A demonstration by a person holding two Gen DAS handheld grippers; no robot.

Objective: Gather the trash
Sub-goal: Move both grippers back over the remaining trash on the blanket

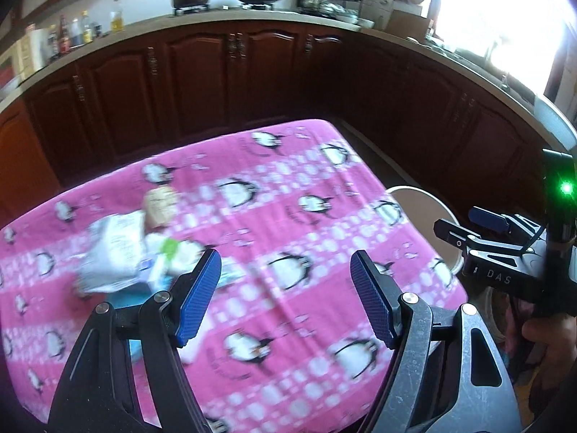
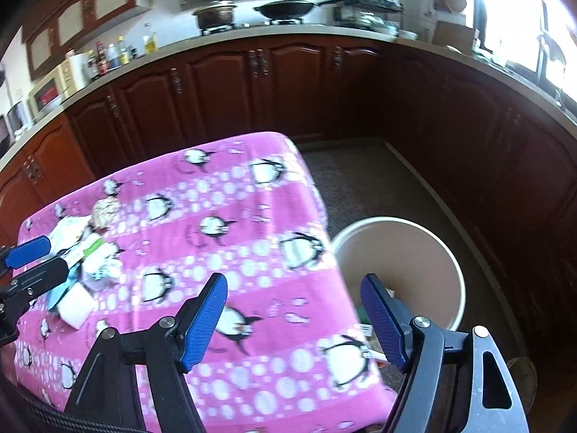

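A pile of trash, white crumpled wrappers and paper with a tan crumpled ball, lies on the left part of a table under a pink penguin cloth. My left gripper is open and empty, hovering above the cloth just right of the pile. The pile also shows in the right wrist view. My right gripper is open and empty over the table's right edge, beside a round beige bin on the floor. The left gripper shows at the left of that view over the pile.
Dark wooden cabinets under a countertop curve around the back and right. A pot, a wok and bottles stand on the counter. The bin holds some scraps. Brown floor lies between table and cabinets.
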